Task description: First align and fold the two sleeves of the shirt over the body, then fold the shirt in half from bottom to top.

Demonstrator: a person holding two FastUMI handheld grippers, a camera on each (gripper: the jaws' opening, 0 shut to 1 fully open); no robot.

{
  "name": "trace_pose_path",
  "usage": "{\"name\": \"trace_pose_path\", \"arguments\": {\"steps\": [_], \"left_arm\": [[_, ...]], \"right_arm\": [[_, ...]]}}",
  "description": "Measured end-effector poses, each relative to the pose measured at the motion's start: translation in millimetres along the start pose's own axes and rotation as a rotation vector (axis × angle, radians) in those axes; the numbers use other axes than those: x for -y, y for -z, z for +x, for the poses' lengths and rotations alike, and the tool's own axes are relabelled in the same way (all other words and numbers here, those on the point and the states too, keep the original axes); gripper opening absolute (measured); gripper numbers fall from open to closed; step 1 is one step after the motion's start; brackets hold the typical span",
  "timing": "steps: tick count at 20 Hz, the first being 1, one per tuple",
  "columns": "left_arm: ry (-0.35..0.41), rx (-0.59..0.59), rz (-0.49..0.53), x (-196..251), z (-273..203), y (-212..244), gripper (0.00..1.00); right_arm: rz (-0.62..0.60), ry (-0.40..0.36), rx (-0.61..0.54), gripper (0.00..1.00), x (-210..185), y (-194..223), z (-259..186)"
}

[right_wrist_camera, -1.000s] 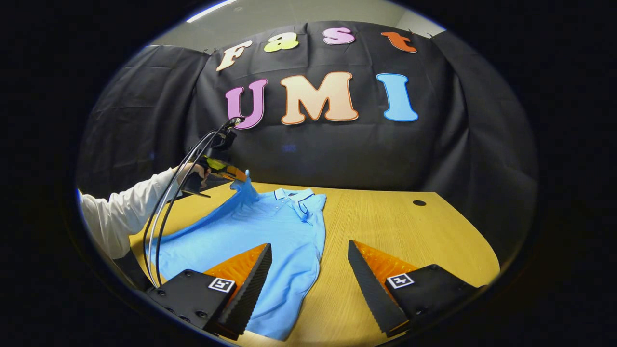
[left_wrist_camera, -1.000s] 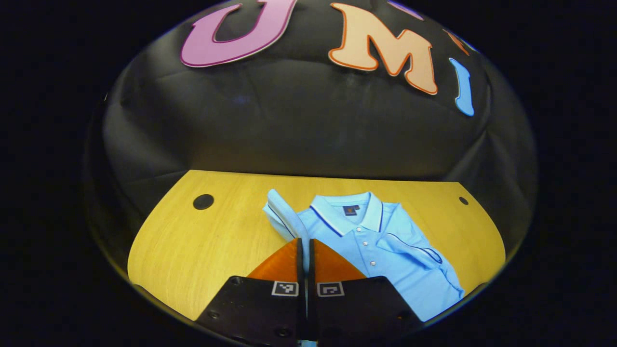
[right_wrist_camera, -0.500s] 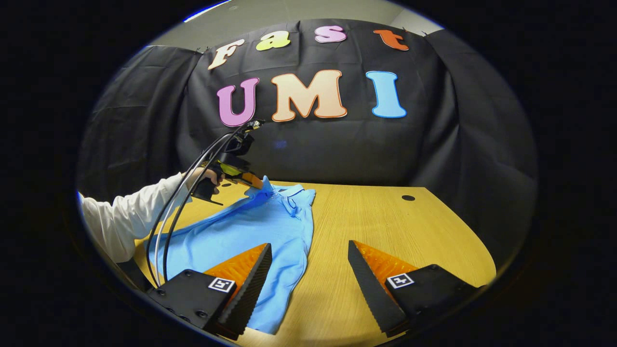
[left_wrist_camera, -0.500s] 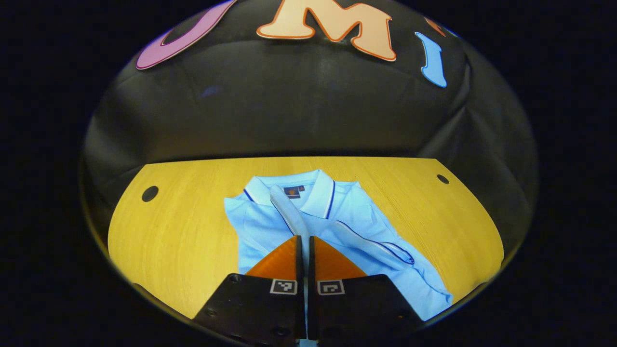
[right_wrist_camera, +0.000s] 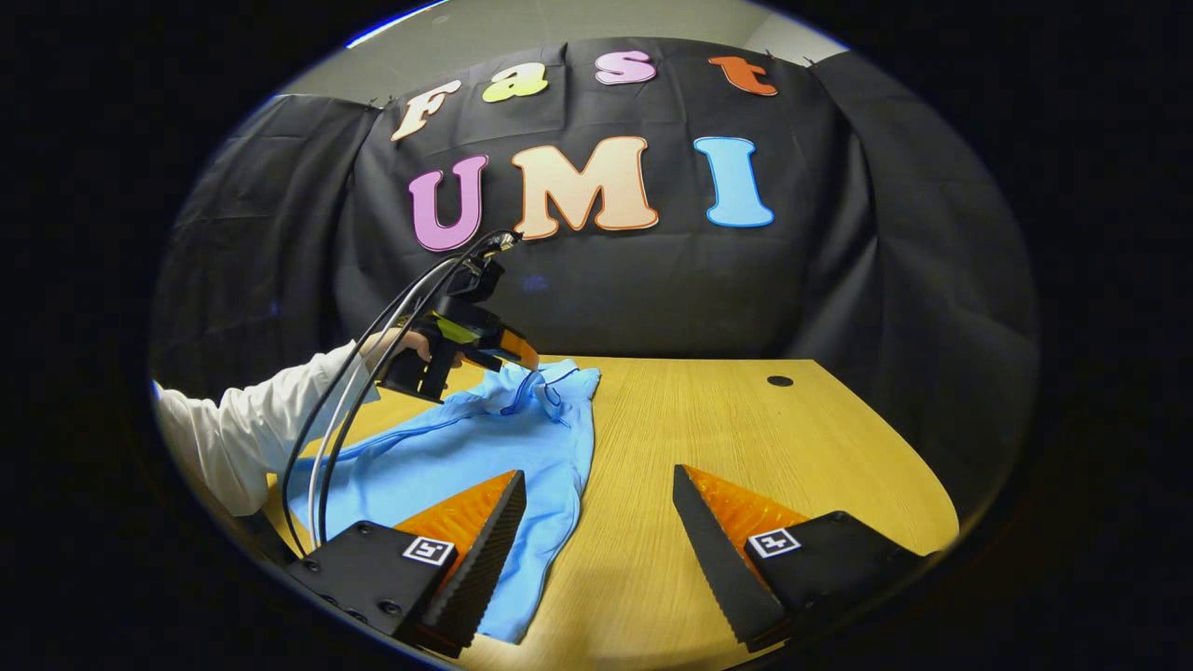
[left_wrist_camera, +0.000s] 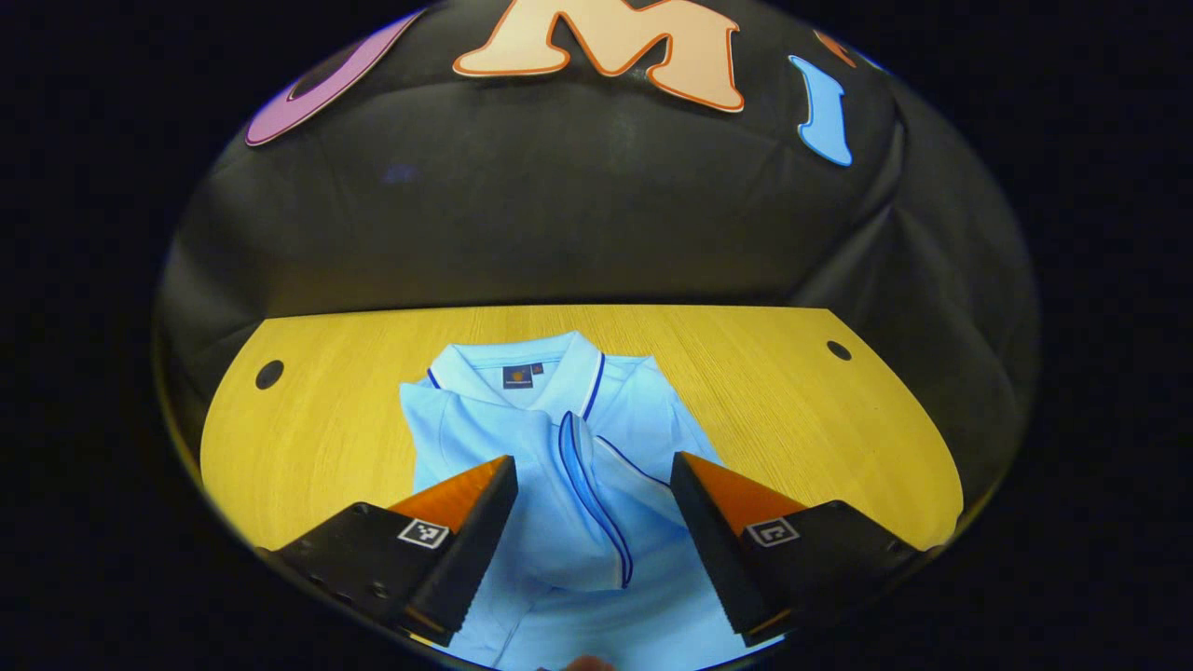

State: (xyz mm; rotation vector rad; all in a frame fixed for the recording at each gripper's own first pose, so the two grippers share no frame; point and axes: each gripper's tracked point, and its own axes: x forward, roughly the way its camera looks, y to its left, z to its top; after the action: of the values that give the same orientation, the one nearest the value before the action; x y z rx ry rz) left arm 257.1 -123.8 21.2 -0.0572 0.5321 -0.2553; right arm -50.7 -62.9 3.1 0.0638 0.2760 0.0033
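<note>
Now both sleeves lie folded over the light-blue polo shirt (left_wrist_camera: 522, 438).
Left gripper (left_wrist_camera: 594, 475) and right gripper (right_wrist_camera: 599, 485) hang released; bare yellow wooden table (right_wrist_camera: 746, 429) lies right of the shirt's edge.

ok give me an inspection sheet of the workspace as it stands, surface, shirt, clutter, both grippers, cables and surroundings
Surface: wooden table, two round holes in it near the back.
Job's things: light blue polo shirt lies collar away from the left gripper view, both sleeves folded onto the body; bottom-to-top fold not yet done.
Clutter: nothing seen.
Grippers: left gripper open above the folded sleeves, fingers apart, holding nothing; right gripper open over the table beside the shirt's edge, holding nothing.
Cables: a bundle of cables arcs from the left gripper back past a white sleeve.
Surroundings: black cloth booth wall behind the table.
</note>
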Motion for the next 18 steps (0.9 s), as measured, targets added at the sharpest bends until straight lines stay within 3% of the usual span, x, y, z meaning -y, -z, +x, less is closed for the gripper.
{"name": "trace_pose_path", "arguments": {"steps": [4,13,18], "left_arm": [[-0.017,0.009,-0.013,-14,-31,-2,0.96],[-0.069,0.080,0.056,-53,-119,8,0.96],[-0.075,0.098,0.027,-73,-174,45,0.96]], "right_arm": [[-0.002,-0.012,0.000,0.98,-3,4,2],[0.018,-0.067,0.017,0.98,-16,12,5],[0.009,-0.097,0.011,0.98,-25,16,3]]}}
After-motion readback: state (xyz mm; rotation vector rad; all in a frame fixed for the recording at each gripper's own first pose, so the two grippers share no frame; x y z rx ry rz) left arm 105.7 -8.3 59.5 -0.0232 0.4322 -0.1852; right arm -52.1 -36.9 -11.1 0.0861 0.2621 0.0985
